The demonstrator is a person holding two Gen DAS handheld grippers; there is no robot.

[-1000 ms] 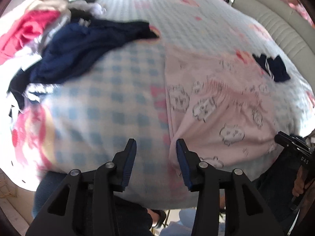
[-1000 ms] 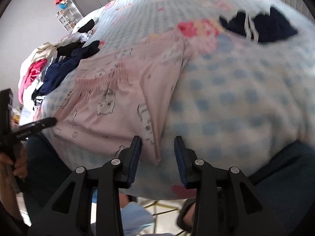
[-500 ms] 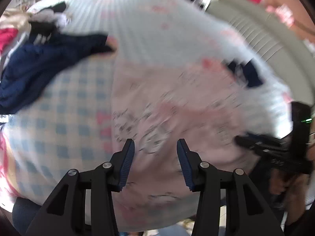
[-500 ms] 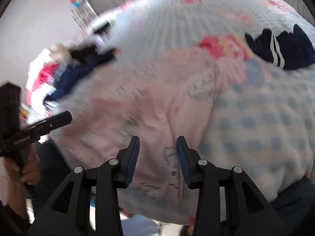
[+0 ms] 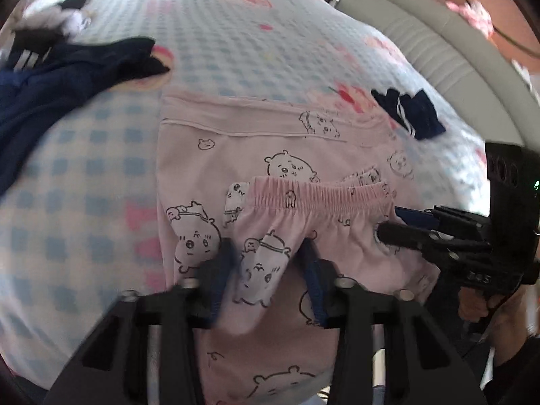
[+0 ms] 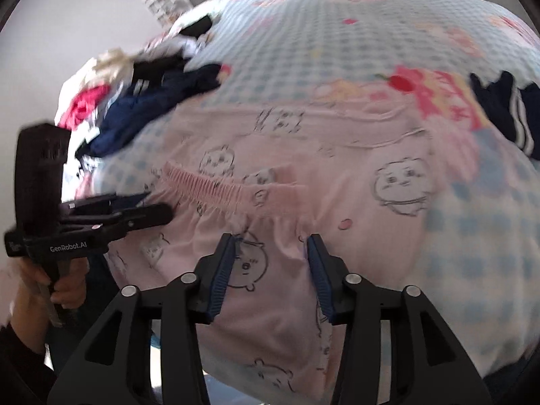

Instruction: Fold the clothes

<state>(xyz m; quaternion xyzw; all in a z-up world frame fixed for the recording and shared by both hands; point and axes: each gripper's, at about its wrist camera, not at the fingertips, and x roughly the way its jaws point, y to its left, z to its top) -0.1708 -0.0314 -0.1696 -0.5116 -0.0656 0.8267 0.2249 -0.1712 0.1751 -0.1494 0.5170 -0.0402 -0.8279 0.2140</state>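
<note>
Both grippers have swung in from the side hems and now sit over the pink shorts (image 5: pixel 270 155) on the checked bed (image 5: pixel 219 33). The left gripper (image 5: pixel 268 263) is closing, a bunch of cloth below the waistband (image 5: pixel 320 194) between its jaws; the right gripper (image 6: pixel 270 263) is closing on the same band too. Through the blur, neither clearly pinches yet. Likely the fold's first lift is being set up.
</note>
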